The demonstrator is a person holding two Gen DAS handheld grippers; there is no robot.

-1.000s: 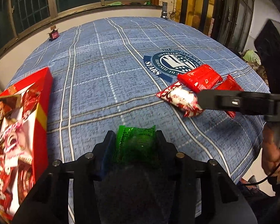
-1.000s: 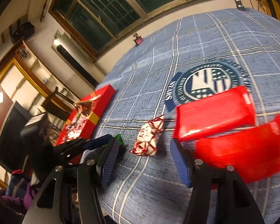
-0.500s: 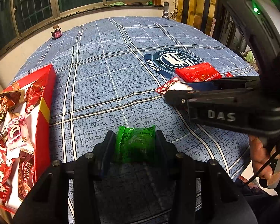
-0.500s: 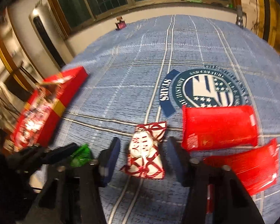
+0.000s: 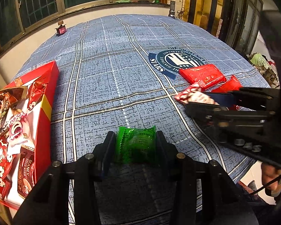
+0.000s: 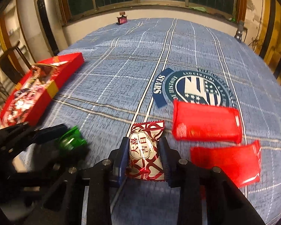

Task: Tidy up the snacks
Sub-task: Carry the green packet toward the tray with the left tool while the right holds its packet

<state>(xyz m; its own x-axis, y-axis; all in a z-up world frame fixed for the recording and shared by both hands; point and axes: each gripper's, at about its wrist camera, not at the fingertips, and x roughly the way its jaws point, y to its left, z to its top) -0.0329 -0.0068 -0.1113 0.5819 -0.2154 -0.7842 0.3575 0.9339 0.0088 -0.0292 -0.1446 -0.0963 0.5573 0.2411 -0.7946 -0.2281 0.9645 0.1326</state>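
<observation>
My left gripper (image 5: 135, 139) is shut on a green snack packet (image 5: 135, 145) just above the blue tablecloth; the packet also shows in the right wrist view (image 6: 71, 140). My right gripper (image 6: 144, 146) is shut on a red-and-white candy packet (image 6: 145, 154), also seen in the left wrist view (image 5: 193, 95). Two red snack packs (image 6: 206, 124) (image 6: 226, 161) lie to the right of it. The red box (image 5: 18, 116) holding several snacks sits at the table's left edge, also in the right wrist view (image 6: 37, 91).
The round table has a blue checked cloth (image 5: 110, 69) with a round emblem (image 6: 200, 88). A small red object (image 5: 60, 30) stands at the far edge by the window. A person's hand (image 5: 271, 176) is at the right table edge.
My right gripper moved up to the red-and-white candy packet and closed on it. My left gripper kept hold of the green packet and drew back slightly from the red box.
</observation>
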